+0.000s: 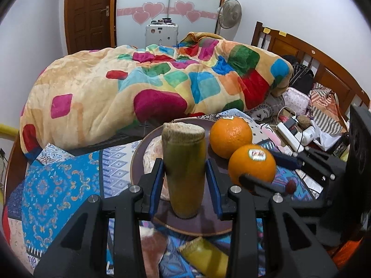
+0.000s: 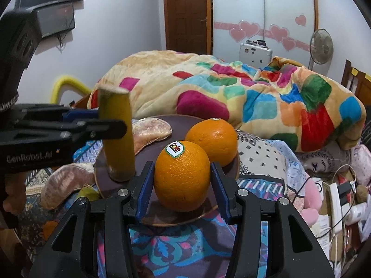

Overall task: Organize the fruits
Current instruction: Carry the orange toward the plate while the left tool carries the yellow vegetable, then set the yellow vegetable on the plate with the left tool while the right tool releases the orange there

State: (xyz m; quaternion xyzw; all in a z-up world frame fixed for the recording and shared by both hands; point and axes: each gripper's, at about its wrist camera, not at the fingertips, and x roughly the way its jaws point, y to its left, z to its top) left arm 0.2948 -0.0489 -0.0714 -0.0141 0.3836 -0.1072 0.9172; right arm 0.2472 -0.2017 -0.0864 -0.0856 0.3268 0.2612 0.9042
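A dark round plate (image 1: 197,228) (image 2: 111,185) lies on the patterned bedsheet. On it stands an upright sugarcane piece (image 1: 184,169) (image 2: 118,139). My left gripper (image 1: 185,183) (image 2: 116,125) has its blue pads on both sides of the cane, with small gaps. An orange with a sticker (image 1: 251,165) (image 2: 182,176) rests on the plate between the pads of my right gripper (image 2: 182,185), which look just off its sides. A second orange (image 1: 230,135) (image 2: 212,140) sits behind it. A pomelo segment (image 2: 150,131) (image 1: 150,155) lies on the plate's far left.
Another cane piece (image 1: 204,257) and a pomelo segment (image 2: 67,185) lie on the sheet beside the plate. A bulky colourful blanket (image 1: 139,85) is piled behind. A power strip and cables (image 2: 336,199) clutter the right side. A wooden headboard (image 1: 324,67) bounds the bed.
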